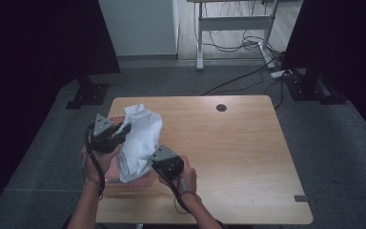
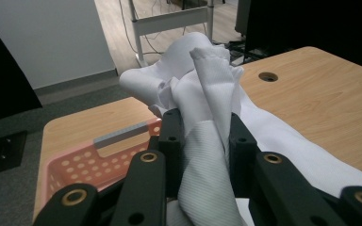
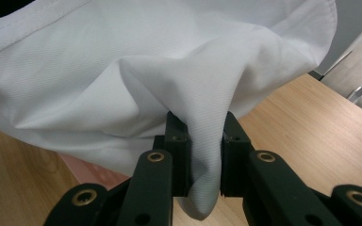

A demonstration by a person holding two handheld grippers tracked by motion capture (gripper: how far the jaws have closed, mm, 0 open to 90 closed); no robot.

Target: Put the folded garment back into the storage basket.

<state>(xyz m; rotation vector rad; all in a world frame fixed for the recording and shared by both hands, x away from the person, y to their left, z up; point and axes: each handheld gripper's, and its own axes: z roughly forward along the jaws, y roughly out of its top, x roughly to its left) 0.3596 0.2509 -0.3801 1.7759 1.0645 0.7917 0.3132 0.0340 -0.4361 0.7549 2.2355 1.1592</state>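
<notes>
Both hands raised over the table — each hand-held gripper, left (image 1: 124,129) and right (image 1: 153,162), pinches the white cloth (image 1: 140,138).

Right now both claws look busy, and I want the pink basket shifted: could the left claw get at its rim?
Probably not: the left claw is shut on the white cloth, which drapes over the pink basket.

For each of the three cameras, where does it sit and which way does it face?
High view: above the person's side, looking forward and down on the table; forearms, both hands, left gripper, right gripper.
Left gripper view: rides the left gripper, facing white cloth, pink basket; black fingers.
Right gripper view: rides the right gripper, facing cloth; fingers.
Shared: cloth and table.
</notes>
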